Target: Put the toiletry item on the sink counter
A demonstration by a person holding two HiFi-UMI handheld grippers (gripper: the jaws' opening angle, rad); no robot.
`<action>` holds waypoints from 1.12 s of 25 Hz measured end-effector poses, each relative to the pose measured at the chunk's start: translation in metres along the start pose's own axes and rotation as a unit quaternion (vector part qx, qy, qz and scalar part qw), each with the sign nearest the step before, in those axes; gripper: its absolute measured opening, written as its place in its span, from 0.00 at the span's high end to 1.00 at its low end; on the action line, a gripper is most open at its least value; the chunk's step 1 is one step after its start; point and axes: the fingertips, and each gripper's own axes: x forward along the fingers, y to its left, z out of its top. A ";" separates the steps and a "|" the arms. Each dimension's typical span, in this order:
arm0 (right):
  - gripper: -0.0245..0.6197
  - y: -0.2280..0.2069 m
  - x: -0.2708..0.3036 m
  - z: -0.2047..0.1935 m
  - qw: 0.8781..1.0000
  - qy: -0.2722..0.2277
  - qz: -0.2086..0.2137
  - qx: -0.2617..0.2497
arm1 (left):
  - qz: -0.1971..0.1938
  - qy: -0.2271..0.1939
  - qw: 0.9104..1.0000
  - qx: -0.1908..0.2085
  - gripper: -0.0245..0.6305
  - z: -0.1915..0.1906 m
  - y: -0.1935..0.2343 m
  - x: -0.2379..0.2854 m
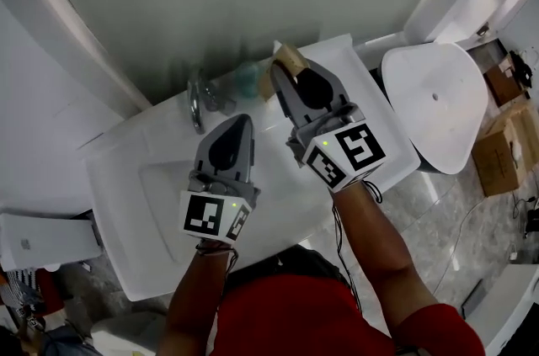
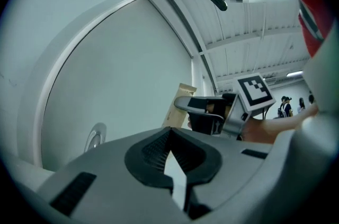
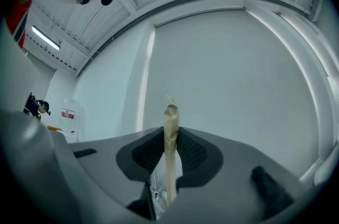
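Right gripper (image 1: 285, 75) clamped on flat brown packet (image 1: 290, 57), held above back of sink counter (image 1: 383, 135). Left gripper (image 1: 239, 124) closed, empty. I judge placing step: next I lower packet onto bare counter, then release.

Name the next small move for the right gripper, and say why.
Probably lower the right gripper toward the bare sink counter near the back edge, keeping the jaws closed for now. They are clamped on the thin brown paper packet, which stands upright and seems to be held above the counter rather than resting on it. The left gripper is shut, empty and off to the side.
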 end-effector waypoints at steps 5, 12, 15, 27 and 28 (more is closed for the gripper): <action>0.84 -0.018 0.034 -0.018 1.000 0.001 -0.008 -0.002 | 0.035 0.002 0.999 0.003 0.94 -0.012 0.015 0.015; 0.84 -0.035 0.069 -0.061 1.000 0.023 -0.012 -0.003 | 0.055 0.012 0.998 -0.003 0.94 -0.028 0.025 0.026; 0.84 -0.041 0.080 -0.082 0.999 0.038 -0.013 -0.003 | 0.056 0.016 0.998 -0.006 0.94 -0.035 0.026 0.030; 0.84 -0.048 0.104 -0.156 0.992 0.122 -0.005 0.019 | 0.061 0.027 0.998 -0.018 0.94 -0.049 0.037 0.043; 0.84 -0.049 0.104 -0.163 0.991 0.132 -0.007 0.022 | 0.059 0.026 0.998 -0.018 0.94 -0.049 0.036 0.043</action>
